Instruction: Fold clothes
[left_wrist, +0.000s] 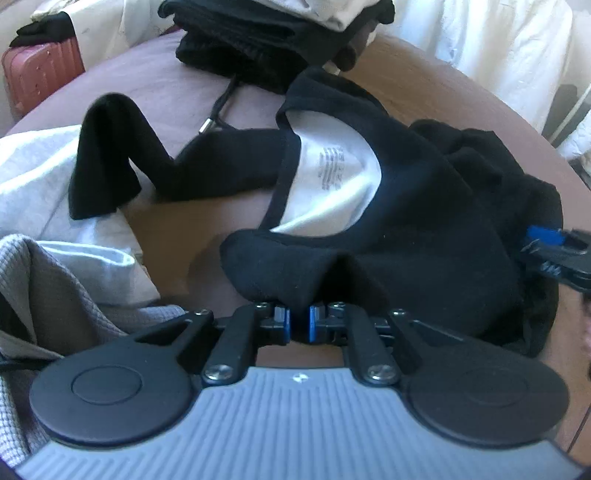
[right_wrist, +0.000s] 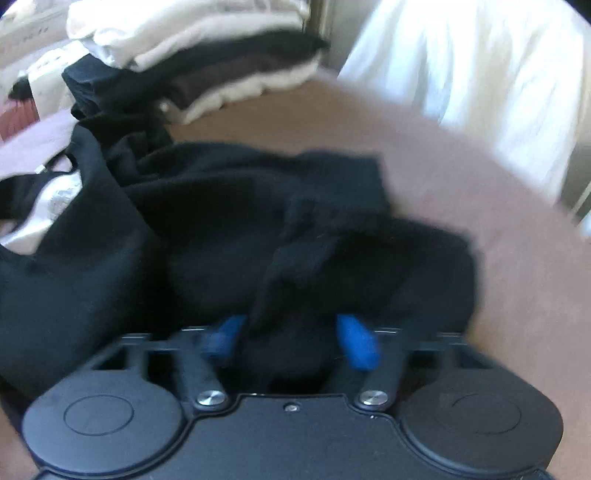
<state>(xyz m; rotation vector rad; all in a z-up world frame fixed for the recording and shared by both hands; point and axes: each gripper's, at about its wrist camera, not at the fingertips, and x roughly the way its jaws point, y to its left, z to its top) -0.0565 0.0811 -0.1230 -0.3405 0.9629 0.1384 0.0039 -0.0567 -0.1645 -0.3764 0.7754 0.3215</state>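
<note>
A black shirt (left_wrist: 406, 229) with a white inside neck label (left_wrist: 332, 181) lies crumpled on the brown bed surface (left_wrist: 192, 236), one sleeve (left_wrist: 110, 155) bent up at the left. My left gripper (left_wrist: 300, 325) is shut on a fold of its near edge, which peaks up between the pads. In the right wrist view the shirt (right_wrist: 221, 221) is a dark heap. My right gripper (right_wrist: 291, 339) is blurred, with its blue pads (right_wrist: 358, 347) apart and a ridge of black fabric between them. That gripper also shows at the shirt's right side in the left wrist view (left_wrist: 554, 254).
A stack of folded black and white clothes (left_wrist: 280, 33) (right_wrist: 207, 62) sits at the back. Loose white and grey garments (left_wrist: 37, 177) and a grey knit (left_wrist: 48, 295) lie at the left. A pink suitcase (left_wrist: 40, 74) stands beyond the bed; white cloth (right_wrist: 461, 74) hangs at the right.
</note>
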